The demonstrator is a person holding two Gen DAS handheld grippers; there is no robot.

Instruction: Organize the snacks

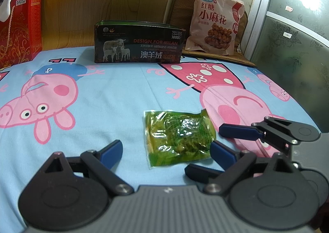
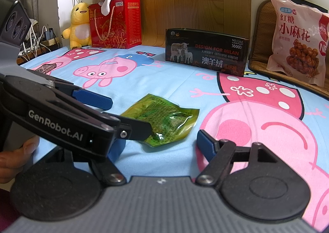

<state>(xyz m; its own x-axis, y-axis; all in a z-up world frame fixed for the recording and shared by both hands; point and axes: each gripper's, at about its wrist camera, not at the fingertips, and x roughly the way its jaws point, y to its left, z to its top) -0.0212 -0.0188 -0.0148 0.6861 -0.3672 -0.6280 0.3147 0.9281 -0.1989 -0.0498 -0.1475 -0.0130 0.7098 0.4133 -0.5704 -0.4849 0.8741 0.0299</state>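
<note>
Bedsheet point(image 1: 102, 93): black box point(image 1: 139, 44) behind.

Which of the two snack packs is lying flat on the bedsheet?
The small green see-through pouch, lying flat on the cartoon-pig sheet just ahead of both tongs. The big pink bag stands upright at the back, right of the open-topped black box.

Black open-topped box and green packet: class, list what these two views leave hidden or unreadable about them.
- Inside of the black open-topped box: both views look from low in front, so its front wall hides any contents.
- Near corner of the green packet: in the right wrist view, a finger of the left gripper covers it.
- Print on the packet: too small and glossy to read in either view.
- Right gripper: in the left wrist view, only partly visible, overlapped by the left gripper's own finger.
</note>
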